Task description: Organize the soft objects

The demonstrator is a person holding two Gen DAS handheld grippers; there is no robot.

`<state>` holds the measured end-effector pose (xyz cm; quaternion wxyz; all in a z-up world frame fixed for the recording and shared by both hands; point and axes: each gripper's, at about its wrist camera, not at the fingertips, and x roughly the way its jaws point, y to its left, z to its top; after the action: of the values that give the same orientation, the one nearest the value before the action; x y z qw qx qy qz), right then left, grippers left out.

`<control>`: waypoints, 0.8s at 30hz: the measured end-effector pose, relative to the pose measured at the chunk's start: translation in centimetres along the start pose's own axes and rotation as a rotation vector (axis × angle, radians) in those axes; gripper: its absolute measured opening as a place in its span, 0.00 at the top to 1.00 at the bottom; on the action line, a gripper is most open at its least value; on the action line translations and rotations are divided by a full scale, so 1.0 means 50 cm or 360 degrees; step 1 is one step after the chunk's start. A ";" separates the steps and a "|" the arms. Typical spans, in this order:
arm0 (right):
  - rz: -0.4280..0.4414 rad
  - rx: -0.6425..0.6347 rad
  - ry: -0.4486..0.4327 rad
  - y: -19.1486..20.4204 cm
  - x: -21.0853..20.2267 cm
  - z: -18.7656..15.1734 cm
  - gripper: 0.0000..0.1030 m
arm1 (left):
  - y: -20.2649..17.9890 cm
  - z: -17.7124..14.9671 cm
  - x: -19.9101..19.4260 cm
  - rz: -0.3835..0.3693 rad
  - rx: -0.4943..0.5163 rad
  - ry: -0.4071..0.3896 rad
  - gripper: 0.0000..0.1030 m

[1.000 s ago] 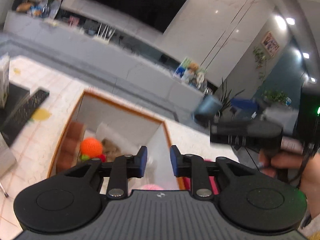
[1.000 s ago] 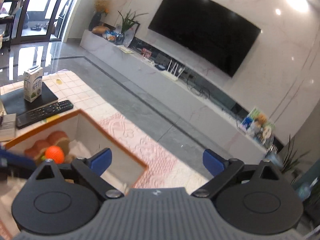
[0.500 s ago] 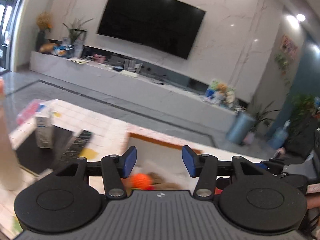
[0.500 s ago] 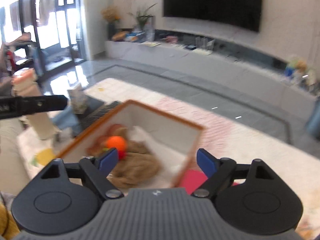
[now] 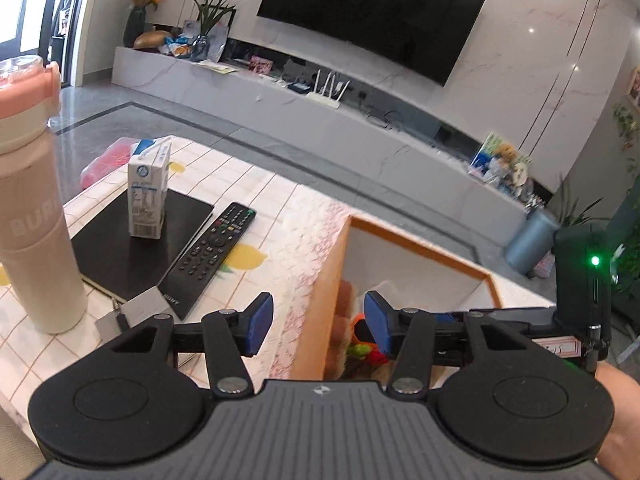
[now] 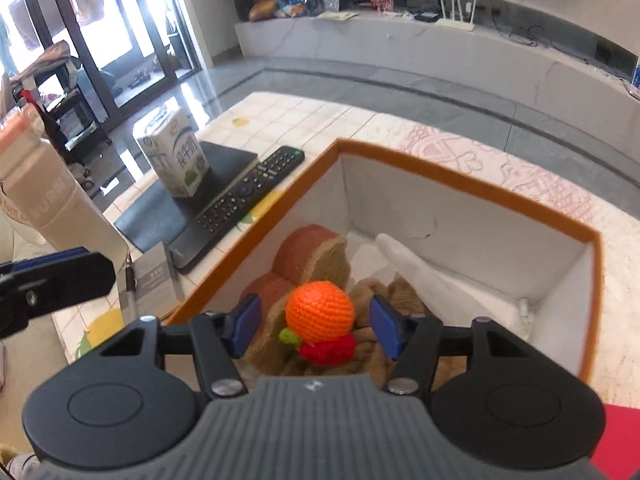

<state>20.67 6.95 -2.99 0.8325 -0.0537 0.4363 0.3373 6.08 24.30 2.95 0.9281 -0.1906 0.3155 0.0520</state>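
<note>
on one table (image 6: 304, 120) one box (image 6: 460, 184) is seen, one orange ball (image 6: 320, 312) inside. both grippers, left (image 5: 316, 326) and right (image 6: 314, 326), are held apart; the right's jaws have just been closing, unclamped around the ball.

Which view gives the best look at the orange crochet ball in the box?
The right wrist view: the orange crochet ball sits unobstructed atop the plush toys. The left wrist view shows only an orange sliver beside a fingertip of the left gripper.

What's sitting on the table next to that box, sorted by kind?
Milk carton: 1
Remote control: 1
Black notebook: 1
Tall bottle: 1
Pen: 1
Small grey card: 1
Total: 6
</note>
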 end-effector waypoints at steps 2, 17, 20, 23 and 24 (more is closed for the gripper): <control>0.0003 -0.0009 0.0017 0.001 0.017 0.003 0.53 | -0.003 -0.006 0.007 0.0004 0.0029 0.0023 0.43; -0.0371 -0.0391 0.0161 -0.037 -0.068 -0.049 0.62 | -0.027 -0.018 0.019 -0.0055 0.0058 0.0110 0.43; -0.0556 -0.0525 0.0181 -0.040 -0.072 -0.065 0.62 | -0.031 -0.021 0.017 -0.0065 0.0069 0.0113 0.43; -0.0605 -0.0598 0.0204 -0.040 -0.073 -0.073 0.62 | -0.038 -0.024 0.015 -0.0029 0.0098 0.0105 0.43; -0.0592 -0.0606 0.0223 -0.038 -0.073 -0.075 0.62 | -0.040 -0.023 0.016 -0.0027 0.0099 0.0109 0.43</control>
<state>17.82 2.17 -2.90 0.8227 -0.3117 0.4043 0.2499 6.48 21.99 2.25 0.9227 -0.1660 0.3470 0.0279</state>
